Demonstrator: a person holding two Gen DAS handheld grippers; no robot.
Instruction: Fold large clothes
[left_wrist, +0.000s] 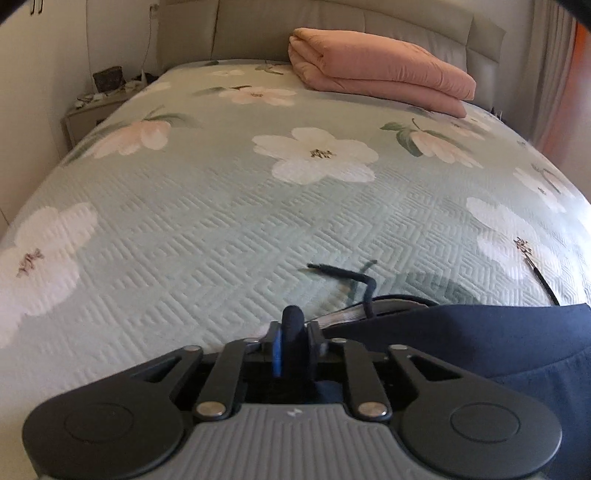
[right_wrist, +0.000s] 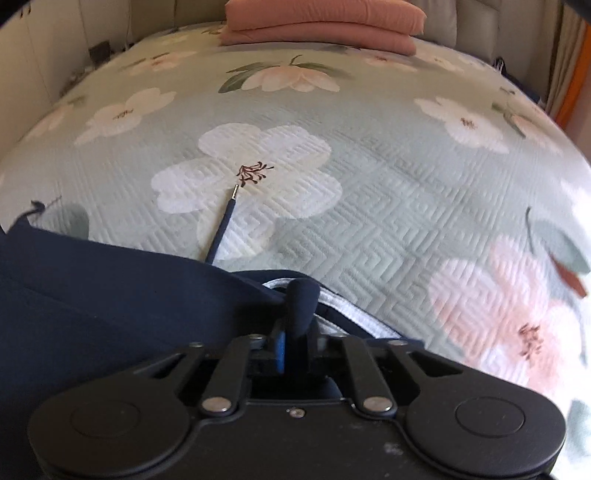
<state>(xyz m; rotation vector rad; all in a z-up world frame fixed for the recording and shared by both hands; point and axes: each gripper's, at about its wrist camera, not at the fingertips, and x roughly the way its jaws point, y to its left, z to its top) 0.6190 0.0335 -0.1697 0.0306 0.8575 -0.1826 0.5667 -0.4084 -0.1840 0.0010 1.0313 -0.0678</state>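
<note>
The left gripper (left_wrist: 293, 334) is clenched on a bunched fold of the dark navy fabric garment (left_wrist: 498, 339), which pokes up between its jaws. The right gripper (right_wrist: 297, 332) likewise pinches a rolled fold of the same navy garment (right_wrist: 110, 288) beside its white ribbed inner band (right_wrist: 343, 314).

The garment lies at the near edge of the pale green quilted bedspread with large white and pink flowers (left_wrist: 207, 229). A thin dark drawstring with a metal tip (right_wrist: 223, 225) runs out from the garment onto a white flower; in the left view another dark cord (left_wrist: 351, 277) curls on the bedspread just beyond the garment.

Far across the bedspread, by the grey padded headboard (left_wrist: 258, 29), sits a folded salmon-pink quilt (left_wrist: 376, 70). Left of the bedspread's far corner stands a cluttered pale nightstand (left_wrist: 92, 107).
</note>
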